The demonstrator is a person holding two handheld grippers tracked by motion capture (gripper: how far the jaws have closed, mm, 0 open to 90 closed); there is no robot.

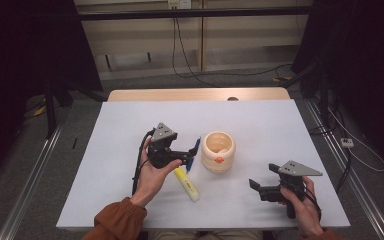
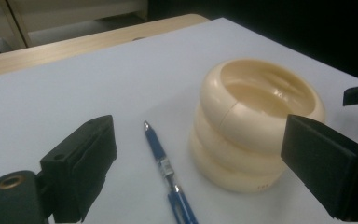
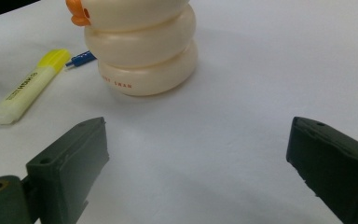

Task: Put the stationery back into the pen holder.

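Note:
A cream ring-stacked holder (image 1: pixel 218 151) stands upright near the middle of the white table, with an orange knob on its near side. A blue pen (image 1: pixel 194 151) lies flat just left of it, and a yellow highlighter (image 1: pixel 187 184) lies nearer me. My left gripper (image 1: pixel 186 155) points right at the pen. In the left gripper view its jaws stand wide open (image 2: pixel 196 142); the pen (image 2: pixel 164 161) lies on the table between them, untouched, beside the holder (image 2: pixel 251 126). My right gripper (image 1: pixel 261 176) rests open at the front right; its view (image 3: pixel 198 135) shows the holder (image 3: pixel 144 51) and highlighter (image 3: pixel 28 86) ahead.
The white tabletop (image 1: pixel 130 125) ends in a wooden strip (image 1: pixel 195 94) at the far edge. Beyond it are floor cables and dark stands on both sides. Bare table surface lies behind the holder and between the two grippers.

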